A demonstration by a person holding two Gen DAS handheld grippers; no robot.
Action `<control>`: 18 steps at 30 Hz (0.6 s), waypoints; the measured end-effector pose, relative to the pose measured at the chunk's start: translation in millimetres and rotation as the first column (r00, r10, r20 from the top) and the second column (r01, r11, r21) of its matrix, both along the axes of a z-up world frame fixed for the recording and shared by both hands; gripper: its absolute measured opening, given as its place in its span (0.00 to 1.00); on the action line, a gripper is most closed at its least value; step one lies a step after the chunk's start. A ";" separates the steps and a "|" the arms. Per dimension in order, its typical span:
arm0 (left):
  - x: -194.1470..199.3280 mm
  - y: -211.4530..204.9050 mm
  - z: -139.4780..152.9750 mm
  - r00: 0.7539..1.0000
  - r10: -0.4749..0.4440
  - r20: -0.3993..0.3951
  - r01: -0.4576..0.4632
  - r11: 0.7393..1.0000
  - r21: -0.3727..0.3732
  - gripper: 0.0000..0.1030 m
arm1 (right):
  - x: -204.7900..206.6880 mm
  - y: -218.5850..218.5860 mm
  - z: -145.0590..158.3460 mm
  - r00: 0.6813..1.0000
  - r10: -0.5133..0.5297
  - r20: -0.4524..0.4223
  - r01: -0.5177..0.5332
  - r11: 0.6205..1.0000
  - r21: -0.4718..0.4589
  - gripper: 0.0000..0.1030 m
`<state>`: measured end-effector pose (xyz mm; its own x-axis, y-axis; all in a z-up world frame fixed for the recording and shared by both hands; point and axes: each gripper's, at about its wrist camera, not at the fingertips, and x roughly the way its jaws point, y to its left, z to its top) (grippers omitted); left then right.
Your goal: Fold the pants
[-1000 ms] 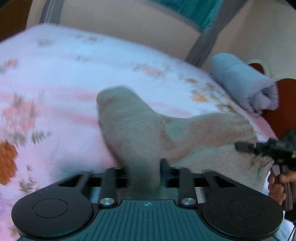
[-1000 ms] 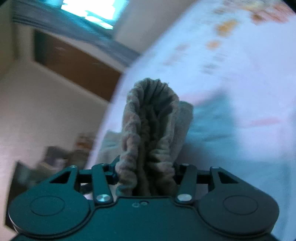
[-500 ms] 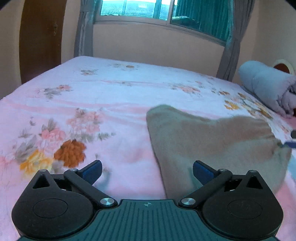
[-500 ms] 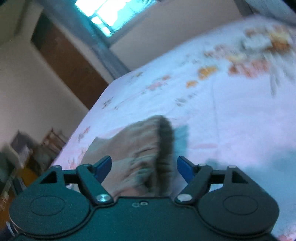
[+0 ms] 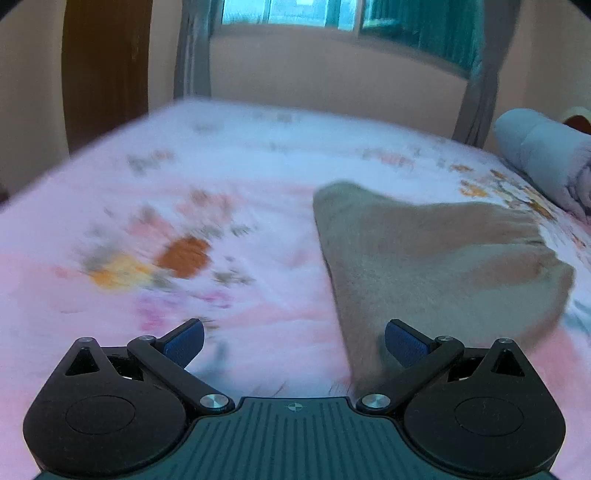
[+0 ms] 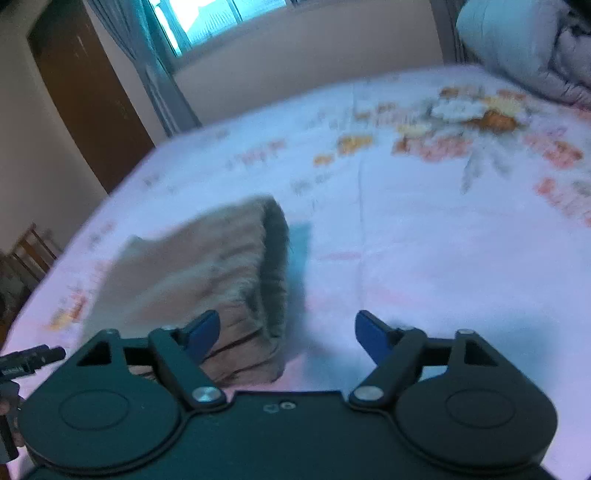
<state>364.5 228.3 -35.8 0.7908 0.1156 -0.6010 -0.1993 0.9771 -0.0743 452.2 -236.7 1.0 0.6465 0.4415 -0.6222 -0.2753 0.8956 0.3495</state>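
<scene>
1. In the left wrist view the left gripper (image 5: 293, 341) fills the bottom of the frame with its jaws spread wide, the blue pads (image 5: 184, 341) well apart, and nothing held between them.
2. The pants (image 5: 436, 266), a tan, folded bundle, lie flat on the bed (image 5: 221, 173) in the right half of that frame; their near edge runs down to just beside the right-hand pad, and whether it touches the cloth cannot be told.
3. The floral sheet is blurred across the left and centre of the frame, with an orange flower print left of centre.
4. A rolled grey blanket (image 5: 546, 158) sits at the right edge of the frame, well apart from the pants.
5. A window (image 5: 332, 14) with grey curtains (image 5: 194, 55) is at the top, and a brown door (image 5: 105, 70) stands at the upper left.
6. In the right wrist view the right gripper (image 6: 286, 334) occupies the bottom of the frame, jaws held open with blue pads (image 6: 371, 334) apart and gripping nothing.
7. There the pants (image 6: 207, 269) lie on the bed (image 6: 424, 240) in the lower left of centre, their ribbed waistband end nearest the camera, reaching down past the left-hand pad; contact cannot be told.
8. Part of the other gripper's black tool (image 6: 26, 360) shows at the lower left edge.
9. The blanket (image 6: 517, 48) is at the upper right.
</scene>
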 end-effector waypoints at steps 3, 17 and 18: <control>-57.2 -1.4 10.7 0.998 0.030 0.051 -0.030 1.000 -0.005 1.00 | -46.9 -23.2 23.4 0.996 0.008 0.084 -0.013 0.998 0.063 0.78; -255.9 -109.5 27.6 0.975 0.043 0.220 -0.052 0.998 0.034 1.00 | -297.2 -8.8 44.8 0.889 0.035 0.457 -0.009 0.998 -0.059 0.94; -264.8 -120.7 28.4 0.974 0.020 0.226 -0.033 0.998 0.056 1.00 | -307.1 -7.7 44.3 0.889 0.034 0.457 -0.010 0.998 -0.055 0.94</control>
<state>99.7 107.6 -7.4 0.9013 0.1684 -0.3991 -0.2102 0.9756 -0.0630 145.1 -244.4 45.3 0.8554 0.4349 -0.2815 -0.4134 0.9005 0.1350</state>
